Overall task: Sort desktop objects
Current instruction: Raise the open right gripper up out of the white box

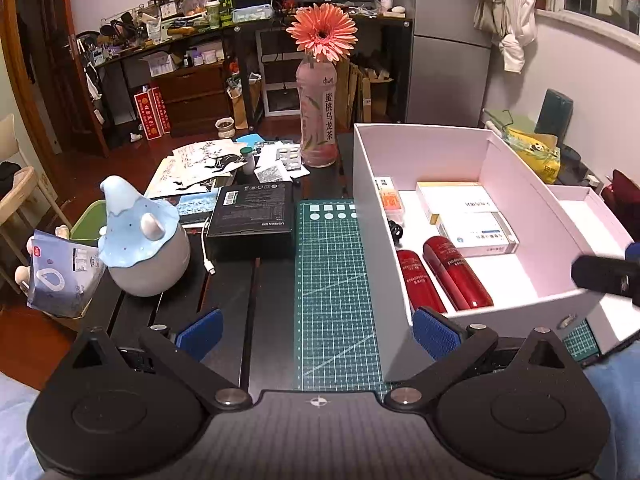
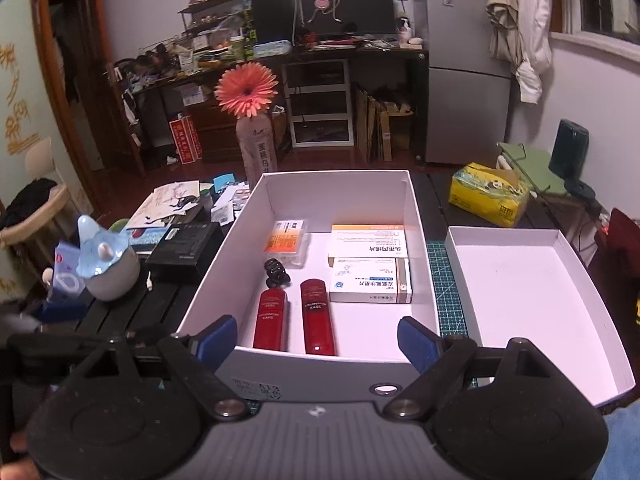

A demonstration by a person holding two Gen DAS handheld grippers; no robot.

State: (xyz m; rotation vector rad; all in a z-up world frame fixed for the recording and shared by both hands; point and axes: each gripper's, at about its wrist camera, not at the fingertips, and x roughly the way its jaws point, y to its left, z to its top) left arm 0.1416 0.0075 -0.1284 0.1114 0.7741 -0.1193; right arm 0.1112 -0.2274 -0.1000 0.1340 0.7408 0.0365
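The white box [image 2: 416, 200] sits open on the worktop [image 1: 224, 300], partly over a green cutting mat [image 1: 334, 280]. Inside it I count two red bottles [image 2: 316, 316] lying side by side at the near end, three medicine cartons [image 2: 370, 280] further in, and one small black clip [image 2: 276, 272] between the bottles and the orange carton. Its lid [image 2: 532, 300] lies upturned just beside it on the right, with nothing in it.

The right hand-held gripper [image 2: 320, 340] hangs tilted down over the near wall of the box, fingers spread wide, nothing between them but the box edge below. The left hand-held gripper [image 1: 316, 332] hovers over the mat, just left of the box, also spread wide and carrying nothing.

Left of the mat stand one black box [image 1: 250, 216], one grey-and-blue ceramic pot [image 1: 148, 248] and one blue packet [image 1: 64, 272], with a white cable [image 1: 206, 252] between. Further back are loose papers [image 1: 200, 164] and a pink bottle [image 1: 318, 120] holding one orange flower [image 1: 324, 32]. A yellow tissue pack [image 2: 488, 196] lies beyond the lid.
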